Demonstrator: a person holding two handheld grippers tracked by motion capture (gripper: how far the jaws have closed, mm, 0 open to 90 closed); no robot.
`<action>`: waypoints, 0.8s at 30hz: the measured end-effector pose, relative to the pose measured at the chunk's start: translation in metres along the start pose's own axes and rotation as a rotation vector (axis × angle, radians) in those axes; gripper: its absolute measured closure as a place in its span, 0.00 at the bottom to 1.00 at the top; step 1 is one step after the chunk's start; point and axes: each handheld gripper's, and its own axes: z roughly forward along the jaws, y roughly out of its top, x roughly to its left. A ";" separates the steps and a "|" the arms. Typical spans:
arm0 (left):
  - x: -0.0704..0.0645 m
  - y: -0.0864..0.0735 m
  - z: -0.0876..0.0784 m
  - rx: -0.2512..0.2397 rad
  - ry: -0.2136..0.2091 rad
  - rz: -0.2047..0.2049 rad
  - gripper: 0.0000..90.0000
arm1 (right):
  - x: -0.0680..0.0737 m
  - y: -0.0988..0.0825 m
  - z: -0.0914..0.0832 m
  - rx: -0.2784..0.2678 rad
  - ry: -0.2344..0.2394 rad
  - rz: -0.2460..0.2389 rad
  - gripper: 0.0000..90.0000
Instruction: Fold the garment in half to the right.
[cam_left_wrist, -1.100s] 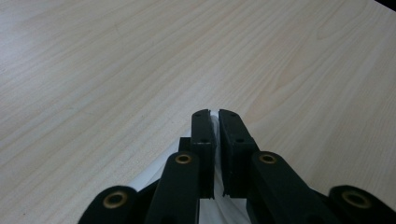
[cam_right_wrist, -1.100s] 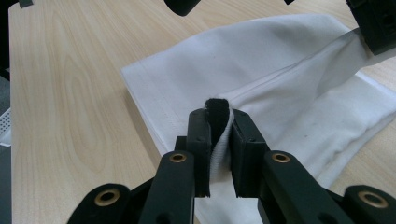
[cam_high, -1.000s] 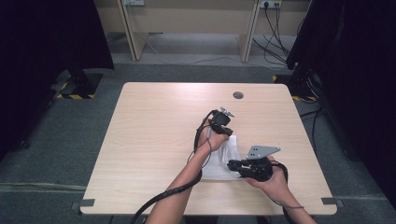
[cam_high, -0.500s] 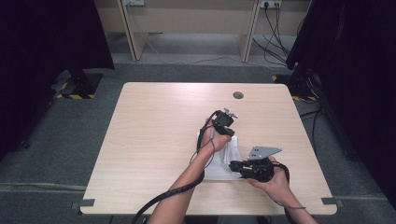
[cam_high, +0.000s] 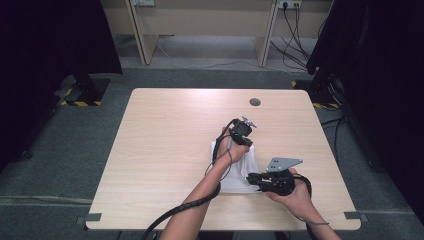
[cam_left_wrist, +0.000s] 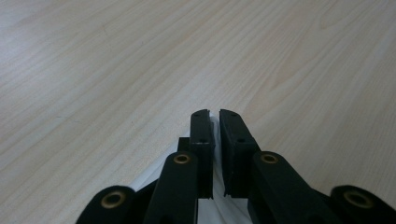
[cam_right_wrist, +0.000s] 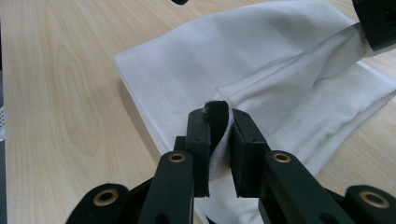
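Left tool (cam_high: 239, 131) lifted cloth (cam_high: 250, 167) slightly | both tools pinch it | right tool (cam_high: 256, 178) low | pale wood table (cam_high: 165, 150), grey floor (cam_high: 75, 165)

Both forearms reach in over the table, left gripper (cam_high: 239, 131) and right gripper (cam_high: 260, 179) with fingers pinched together.
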 end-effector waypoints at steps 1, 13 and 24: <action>0.000 0.000 0.000 0.000 0.000 0.000 0.93 | 0.000 0.000 0.000 0.000 0.000 0.002 0.89; -0.004 0.002 0.005 0.006 -0.003 0.007 0.92 | -0.002 -0.004 -0.001 0.009 -0.004 0.008 0.88; -0.006 0.002 0.007 0.008 -0.004 0.007 0.92 | -0.002 -0.004 -0.003 0.012 -0.005 0.008 0.88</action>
